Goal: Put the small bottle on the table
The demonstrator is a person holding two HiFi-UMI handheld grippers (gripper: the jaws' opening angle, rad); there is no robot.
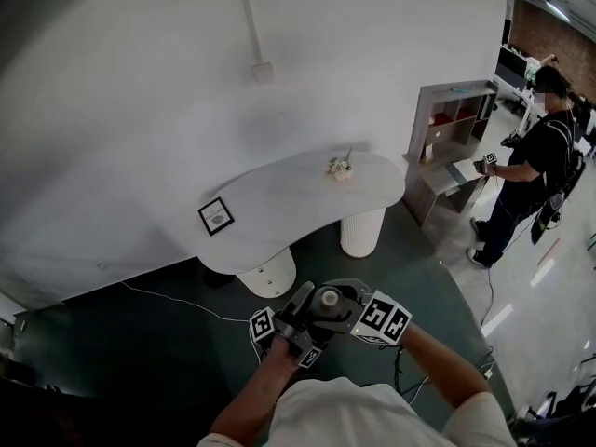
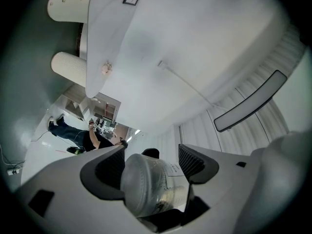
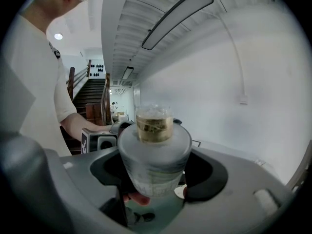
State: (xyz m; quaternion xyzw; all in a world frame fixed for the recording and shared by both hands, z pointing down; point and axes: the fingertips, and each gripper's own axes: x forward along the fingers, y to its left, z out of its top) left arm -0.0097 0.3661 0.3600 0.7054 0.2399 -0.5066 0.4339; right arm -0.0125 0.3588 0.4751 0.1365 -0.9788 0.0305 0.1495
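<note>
Grey plastic grippers are held close together at the near middle of the scene, with the left forearm (image 1: pixel 253 397) and right forearm (image 1: pixel 445 369) bent inward to meet. The left gripper (image 2: pixel 151 152) is pointed upward toward the wall. The small bottle (image 2: pixel 151 184) is seated base-first between its jaws, with both ribbed pads lying against its sides. The right gripper (image 3: pixel 156 172) is levelled from the right, and its dark pads are closed on the frosted body below the gold band at the neck. The bottle is thus gripped by both at once, upright in the air over the dark green floor (image 1: pixel 121 343) and well apart from the white table (image 1: pixel 279 214). A pale label is carried on the bottle, but its print is too small to be read. Square black-and-white markers are borne on the marker cube (image 1: pixel 384 318). On the table, a small framed picture (image 1: pixel 216 216) is set by the near left edge and a sprig of flowers (image 1: pixel 340 167) at the far edge, and the surface between them is bare. A shelf unit (image 1: pixel 452 128) stands right of the table with another person (image 1: pixel 531 166) beside it. A cable (image 1: pixel 177 303) lies across the floor to the left.
</note>
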